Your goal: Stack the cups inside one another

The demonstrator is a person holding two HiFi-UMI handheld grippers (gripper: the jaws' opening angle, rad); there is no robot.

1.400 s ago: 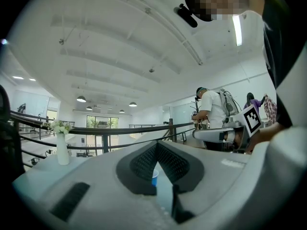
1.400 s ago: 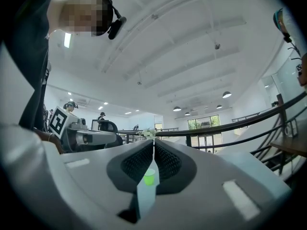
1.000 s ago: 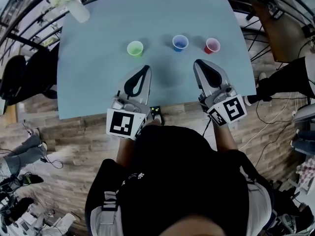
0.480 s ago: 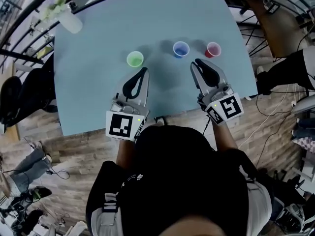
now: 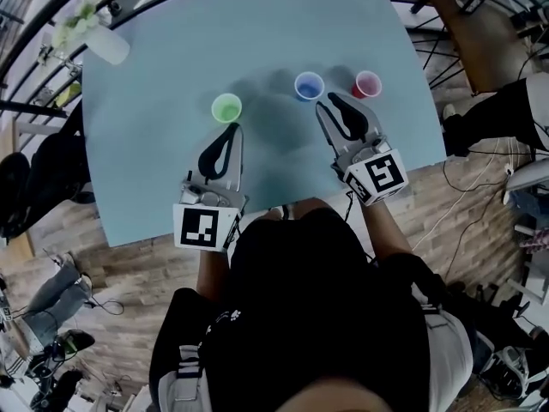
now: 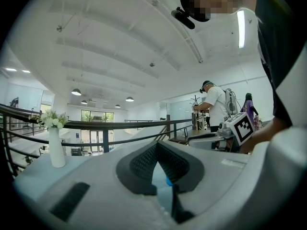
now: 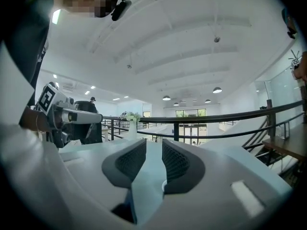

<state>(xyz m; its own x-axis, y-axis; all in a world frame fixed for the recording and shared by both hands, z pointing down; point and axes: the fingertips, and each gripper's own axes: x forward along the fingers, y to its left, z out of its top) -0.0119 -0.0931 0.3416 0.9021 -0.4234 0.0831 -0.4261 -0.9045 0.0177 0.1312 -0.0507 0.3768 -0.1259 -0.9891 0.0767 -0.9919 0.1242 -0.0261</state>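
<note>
Three cups stand upright in a row on the pale blue table (image 5: 154, 161): a green cup (image 5: 226, 107) at the left, a blue cup (image 5: 309, 86) in the middle and a red cup (image 5: 367, 84) at the right. My left gripper (image 5: 232, 128) lies level just short of the green cup, shut, its tips meeting with nothing in them. My right gripper (image 5: 328, 101) points between the blue and red cups, close to the blue one. Its jaws have just been opening, and a narrow gap shows in the right gripper view with nothing between the pads (image 7: 175, 159).
A white vase with flowers (image 5: 101, 45) stands at the table's far left corner, and shows as a vase (image 6: 56, 147) in the left gripper view. A railing runs behind the table. Chairs, cables and seated people surround it. The table's near edge lies under my wrists.
Both grippers have moved forward over the table towards the cups. The right one now reaches beside the blue cup, and its jaws have parted. The cups stand where they were.
</note>
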